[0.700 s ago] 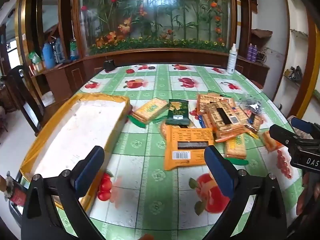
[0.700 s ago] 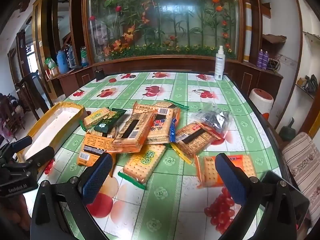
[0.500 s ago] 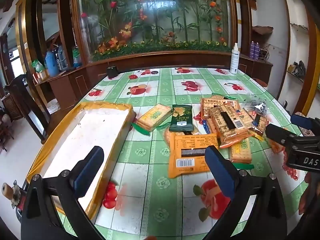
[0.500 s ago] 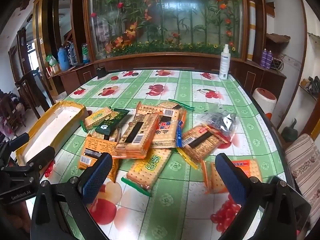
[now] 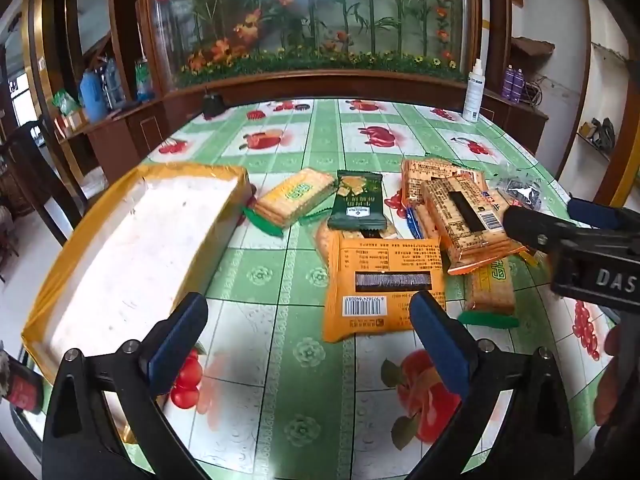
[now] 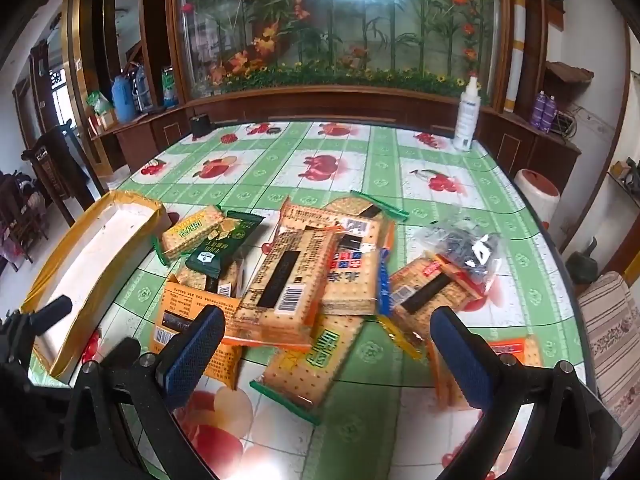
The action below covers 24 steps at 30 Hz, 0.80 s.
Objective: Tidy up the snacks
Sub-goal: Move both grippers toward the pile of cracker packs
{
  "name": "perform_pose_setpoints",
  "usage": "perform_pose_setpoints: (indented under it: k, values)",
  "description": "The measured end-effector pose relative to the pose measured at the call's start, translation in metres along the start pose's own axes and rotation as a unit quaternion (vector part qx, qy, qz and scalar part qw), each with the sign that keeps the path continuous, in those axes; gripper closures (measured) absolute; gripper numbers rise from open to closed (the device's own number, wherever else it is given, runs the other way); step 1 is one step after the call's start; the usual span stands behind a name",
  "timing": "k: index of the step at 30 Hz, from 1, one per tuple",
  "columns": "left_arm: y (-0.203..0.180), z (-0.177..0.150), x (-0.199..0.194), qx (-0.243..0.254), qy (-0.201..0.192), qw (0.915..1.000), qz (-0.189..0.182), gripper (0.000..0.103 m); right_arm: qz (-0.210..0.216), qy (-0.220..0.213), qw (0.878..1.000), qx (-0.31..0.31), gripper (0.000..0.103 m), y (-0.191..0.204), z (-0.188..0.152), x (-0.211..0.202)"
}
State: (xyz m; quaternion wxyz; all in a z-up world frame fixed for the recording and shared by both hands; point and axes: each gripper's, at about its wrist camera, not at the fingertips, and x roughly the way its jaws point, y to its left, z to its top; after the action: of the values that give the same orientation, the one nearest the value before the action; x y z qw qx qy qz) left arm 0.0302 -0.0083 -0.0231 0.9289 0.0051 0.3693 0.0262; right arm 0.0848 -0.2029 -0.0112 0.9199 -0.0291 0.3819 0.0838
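Observation:
Several snack packets lie piled mid-table: an orange cracker packet [image 5: 384, 284], a dark green packet [image 5: 358, 200], a yellow cracker pack with green ends [image 5: 294, 198] and a stack of orange cracker packs [image 6: 292, 288]. A yellow-rimmed white tray [image 5: 224, 174] sits empty at the left, also in the right wrist view [image 6: 96, 264]. My left gripper [image 5: 306, 338] is open and empty, just short of the orange packet. My right gripper [image 6: 328, 354] is open and empty above a green-ended cracker pack [image 6: 316, 360]. It also shows at the right of the left wrist view [image 5: 560, 220].
The round table [image 6: 360, 160] has a green fruit-print cloth. A white spray bottle [image 6: 466, 116] stands at its far right edge, a small dark object [image 6: 200, 126] at the far left. A clear bag of dark items [image 6: 468, 250] lies right of the pile. Chairs stand left.
Both grippers have moved forward and lower toward the snack pile, so the packets look larger and nearer. Nothing on the table has moved.

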Motion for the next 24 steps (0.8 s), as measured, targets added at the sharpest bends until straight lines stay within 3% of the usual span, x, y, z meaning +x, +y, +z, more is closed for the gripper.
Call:
perform_pose_setpoints:
  k: [6, 24]
  values:
    - [-0.001, 0.000, 0.009, -0.013, 0.018, 0.9993, -0.031, 0.002, 0.005, 0.006, 1.000, -0.008, 0.000, 0.014, 0.010, 0.014]
    - [-0.004, 0.013, 0.000, -0.018, -0.020, 0.9996, 0.000, 0.001, 0.002, -0.009, 1.000, 0.012, 0.000, 0.006, 0.019, 0.007]
